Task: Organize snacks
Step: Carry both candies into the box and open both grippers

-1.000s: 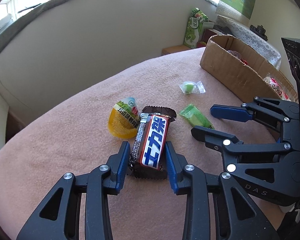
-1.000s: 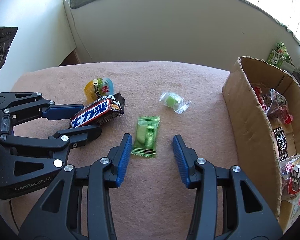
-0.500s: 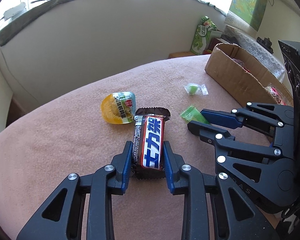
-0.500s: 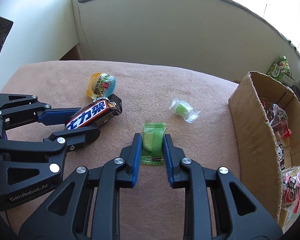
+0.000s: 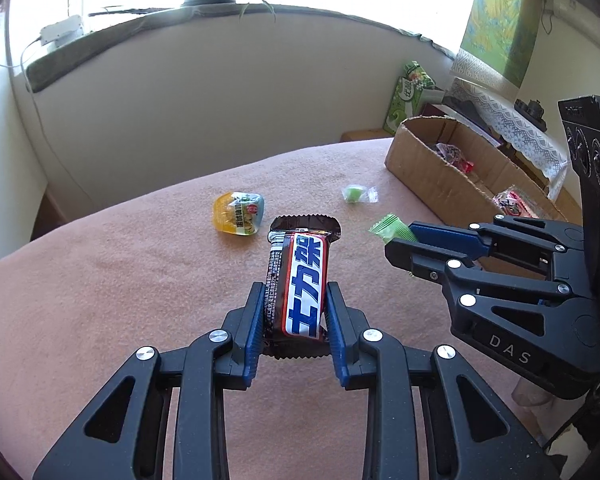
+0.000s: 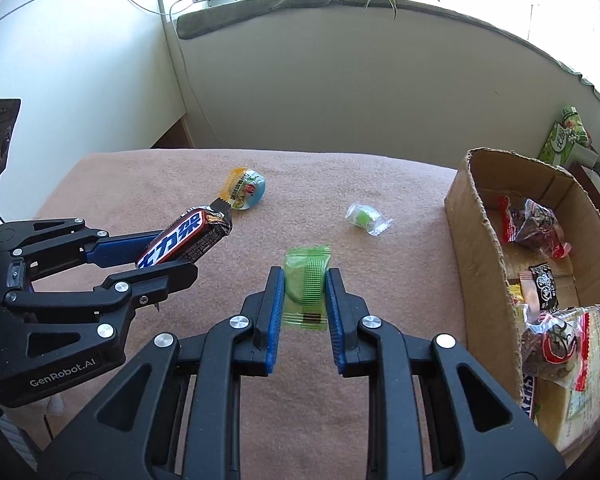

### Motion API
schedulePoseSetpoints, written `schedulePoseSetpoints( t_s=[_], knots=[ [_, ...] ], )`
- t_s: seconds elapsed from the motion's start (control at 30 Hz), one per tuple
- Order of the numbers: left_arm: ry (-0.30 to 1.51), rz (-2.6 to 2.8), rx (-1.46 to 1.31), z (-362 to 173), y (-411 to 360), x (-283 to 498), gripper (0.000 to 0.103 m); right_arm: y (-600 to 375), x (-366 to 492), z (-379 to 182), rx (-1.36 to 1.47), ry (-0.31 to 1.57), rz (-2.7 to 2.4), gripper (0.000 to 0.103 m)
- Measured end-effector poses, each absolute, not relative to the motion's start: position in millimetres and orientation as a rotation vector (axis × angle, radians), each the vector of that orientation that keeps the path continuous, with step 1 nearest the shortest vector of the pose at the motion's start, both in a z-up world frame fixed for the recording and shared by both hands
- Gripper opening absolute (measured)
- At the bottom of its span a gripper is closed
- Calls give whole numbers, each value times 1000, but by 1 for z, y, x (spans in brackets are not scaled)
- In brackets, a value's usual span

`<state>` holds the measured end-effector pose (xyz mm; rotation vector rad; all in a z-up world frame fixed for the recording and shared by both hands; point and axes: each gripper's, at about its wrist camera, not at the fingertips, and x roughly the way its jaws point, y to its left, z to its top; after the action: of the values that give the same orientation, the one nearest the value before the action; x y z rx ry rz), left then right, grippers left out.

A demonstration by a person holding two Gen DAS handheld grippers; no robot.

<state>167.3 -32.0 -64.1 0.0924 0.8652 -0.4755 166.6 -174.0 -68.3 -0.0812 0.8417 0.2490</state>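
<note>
The left tongs (image 5: 295,312) are clenched on the near end of a brown chocolate bar (image 5: 298,280) with a blue-and-white label, which sticks out from between the blue pads and is lifted off the pink blanket (image 5: 100,300) that covers the counter. The right tongs (image 6: 302,300) grip a flat green snack packet (image 6: 306,284) by its two long sides, also raised above the blanket. On the blanket beyond them lie a yellow jelly cup (image 6: 246,189), far and to the left, and a small green candy in a clear wrapper (image 6: 364,218), far and to the right, well apart from each other. At the right edge stands an open cardboard box (image 6: 476,248) with several wrapped snacks (image 6: 536,228) inside.
</note>
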Motion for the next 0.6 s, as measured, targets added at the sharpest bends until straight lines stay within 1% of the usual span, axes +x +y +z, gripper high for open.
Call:
schedulePoseSetpoints(
  t_s=[0.33,0.6],
  knots=[
    [784,-502,98,-40,-73,138,27,-211,134,-27,-63,755,245,21],
    [761,-554,86,-28,-108,130,27,-247,122,1,-64,704,211,21]
  ],
)
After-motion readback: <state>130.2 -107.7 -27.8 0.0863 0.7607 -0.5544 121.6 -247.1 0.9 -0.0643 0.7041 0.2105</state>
